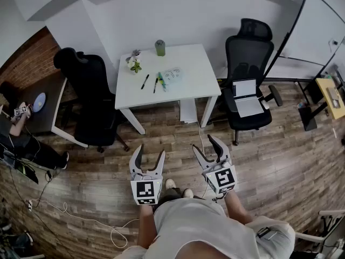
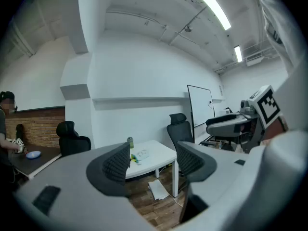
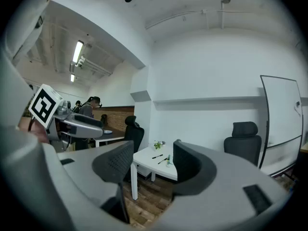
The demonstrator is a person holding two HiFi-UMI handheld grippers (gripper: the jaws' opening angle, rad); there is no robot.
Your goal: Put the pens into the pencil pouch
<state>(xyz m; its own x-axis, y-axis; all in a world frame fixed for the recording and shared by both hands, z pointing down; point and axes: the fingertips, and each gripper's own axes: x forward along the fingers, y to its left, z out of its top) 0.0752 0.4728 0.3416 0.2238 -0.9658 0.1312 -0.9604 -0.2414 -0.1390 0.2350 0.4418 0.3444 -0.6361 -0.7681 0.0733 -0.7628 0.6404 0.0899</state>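
Both grippers are empty. The left gripper (image 1: 150, 154) has its fingers spread about as wide as they go with only air between them, and the right gripper (image 1: 204, 144) is also parted, a little less wide, with nothing held. I'm holding them roughly level over the wooden floor (image 1: 161, 139), well apart from the white bench (image 1: 188, 85).

The pens (image 1: 145, 81) lie loose near the middle of the bench: two dark ones side by side, and what looks like a green one just beside the pencil pouch (image 1: 172, 75). The pouch lies flat to their right. From here I cannot tell whether it is unzipped. A green bottle (image 1: 160, 47) and a small plant (image 1: 135, 66) stand toward the far edge, clear of the work.

My reading is that nothing has been packed yet and this is the approach, before any pick. The next move calls for walking up to the near edge of the bench and tipping the fingers downward. One gripper then goes to the pouch to hold its mouth open, and the other closes across the barrel of the nearest pen. The pens are thin and lie flat, so the fingers would need to come down low.
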